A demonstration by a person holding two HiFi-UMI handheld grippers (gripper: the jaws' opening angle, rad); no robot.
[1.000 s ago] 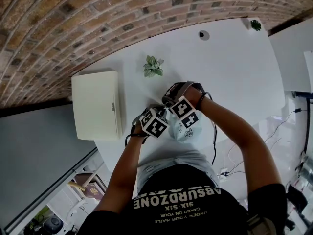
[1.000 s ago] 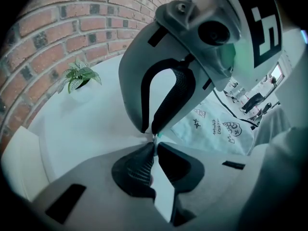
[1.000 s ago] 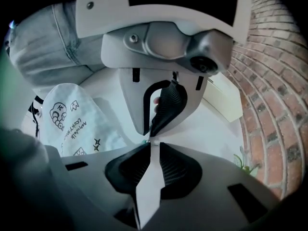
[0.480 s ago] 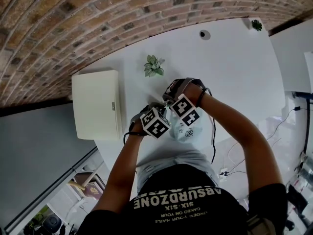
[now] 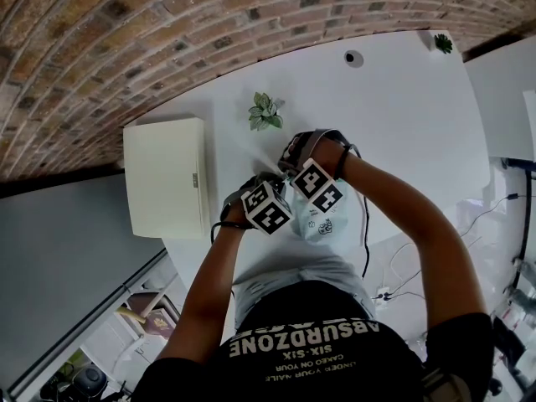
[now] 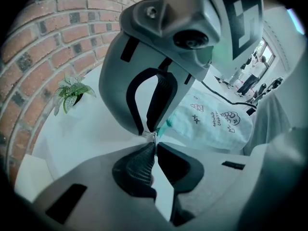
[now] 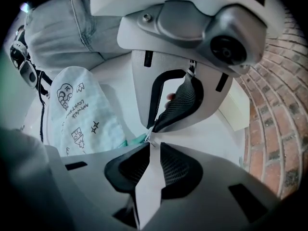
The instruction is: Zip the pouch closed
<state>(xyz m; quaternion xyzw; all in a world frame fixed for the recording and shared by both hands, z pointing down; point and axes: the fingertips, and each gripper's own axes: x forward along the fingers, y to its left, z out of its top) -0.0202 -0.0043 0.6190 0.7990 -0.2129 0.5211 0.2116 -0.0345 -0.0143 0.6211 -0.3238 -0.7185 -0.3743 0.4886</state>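
Observation:
A pale mint pouch [image 5: 322, 225] with small black drawings lies on the white table [image 5: 402, 132], close to its near edge. Both grippers point steeply down and meet at the pouch's teal zipper end [image 6: 166, 125]. My left gripper [image 6: 153, 139] is shut on the small metal zipper pull [image 6: 150, 135]. My right gripper [image 7: 151, 142] is pinched on the teal zipper end [image 7: 132, 141] right beside it. In the head view the marker cubes hide the fingertips of the left gripper [image 5: 276, 201] and the right gripper [image 5: 303, 193].
A small potted plant [image 5: 263, 112] stands behind the grippers. To the left sits a cream box [image 5: 166, 189]. A black cable [image 5: 366, 229] runs off the near table edge by the pouch. Far right are a round fitting [image 5: 353, 58] and another tiny plant [image 5: 443, 43].
Both grippers have stayed at the pouch's zipper end. Their marker cubes have turned a little, as each gripper rolled slightly.

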